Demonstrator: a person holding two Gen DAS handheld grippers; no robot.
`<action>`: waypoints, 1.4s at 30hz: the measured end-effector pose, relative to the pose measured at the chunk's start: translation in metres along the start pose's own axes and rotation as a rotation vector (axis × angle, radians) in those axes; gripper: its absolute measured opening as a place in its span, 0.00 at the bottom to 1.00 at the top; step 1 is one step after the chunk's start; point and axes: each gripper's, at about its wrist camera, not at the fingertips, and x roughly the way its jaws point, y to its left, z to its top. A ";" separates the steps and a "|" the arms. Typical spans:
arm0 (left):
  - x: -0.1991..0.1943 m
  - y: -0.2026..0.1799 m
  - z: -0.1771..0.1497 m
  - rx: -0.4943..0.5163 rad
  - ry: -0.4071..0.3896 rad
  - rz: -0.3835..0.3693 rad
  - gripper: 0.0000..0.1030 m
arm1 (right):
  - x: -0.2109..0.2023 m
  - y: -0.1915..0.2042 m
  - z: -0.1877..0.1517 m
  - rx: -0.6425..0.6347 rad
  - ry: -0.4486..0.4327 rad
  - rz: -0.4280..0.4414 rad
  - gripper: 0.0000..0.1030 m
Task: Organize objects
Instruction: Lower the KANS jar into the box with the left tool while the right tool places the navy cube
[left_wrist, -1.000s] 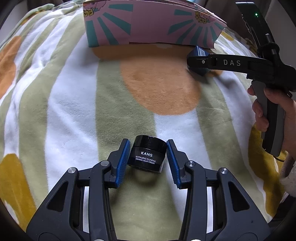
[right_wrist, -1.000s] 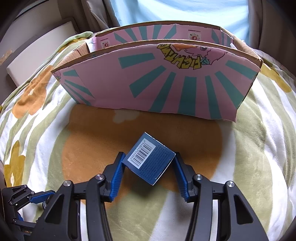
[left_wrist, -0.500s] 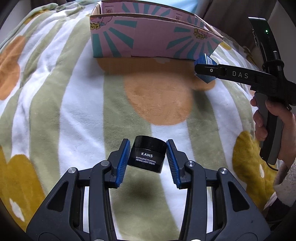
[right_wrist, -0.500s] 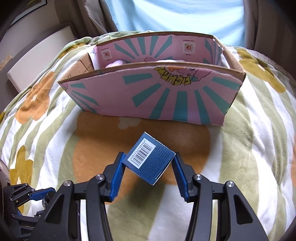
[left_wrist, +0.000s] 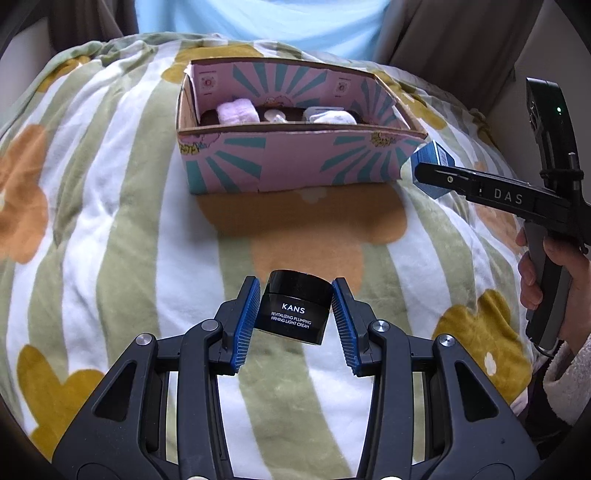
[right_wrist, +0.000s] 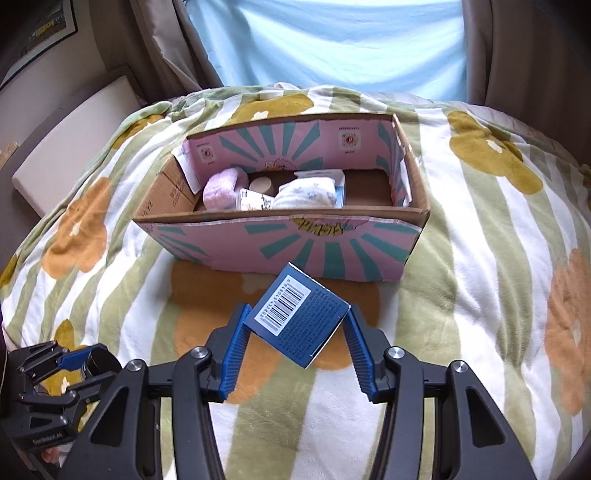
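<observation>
My left gripper (left_wrist: 293, 312) is shut on a black KANS cream jar (left_wrist: 295, 312) and holds it above the blanket, in front of the box. My right gripper (right_wrist: 295, 325) is shut on a tilted blue carton (right_wrist: 297, 319) with a barcode, also held above the blanket just short of the box's front wall. The pink and teal cardboard box (right_wrist: 295, 247) stands open; it also shows in the left wrist view (left_wrist: 291, 162). In the left wrist view the right gripper (left_wrist: 428, 173) holds the blue carton (left_wrist: 432, 155) by the box's right corner.
The box holds a pink rolled cloth (right_wrist: 221, 190), a white rolled cloth (right_wrist: 306, 192), a small round lid (right_wrist: 261, 183) and flat packets. A striped flower blanket (right_wrist: 480, 258) covers the bed. A white board (right_wrist: 74, 140) lies at the left. Curtains hang behind.
Both grippers have risen and pulled back with their objects still held. The box now shows from above, with its inside in sight.
</observation>
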 end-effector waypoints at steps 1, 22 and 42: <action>-0.002 0.001 0.008 0.002 -0.007 -0.003 0.36 | -0.004 0.000 0.004 0.003 -0.001 -0.003 0.46; 0.063 -0.002 0.216 0.172 -0.066 -0.093 0.36 | 0.013 -0.024 0.116 0.069 -0.022 -0.053 0.46; 0.167 -0.010 0.260 0.246 0.094 -0.092 0.36 | 0.061 -0.039 0.122 0.092 0.041 -0.117 0.46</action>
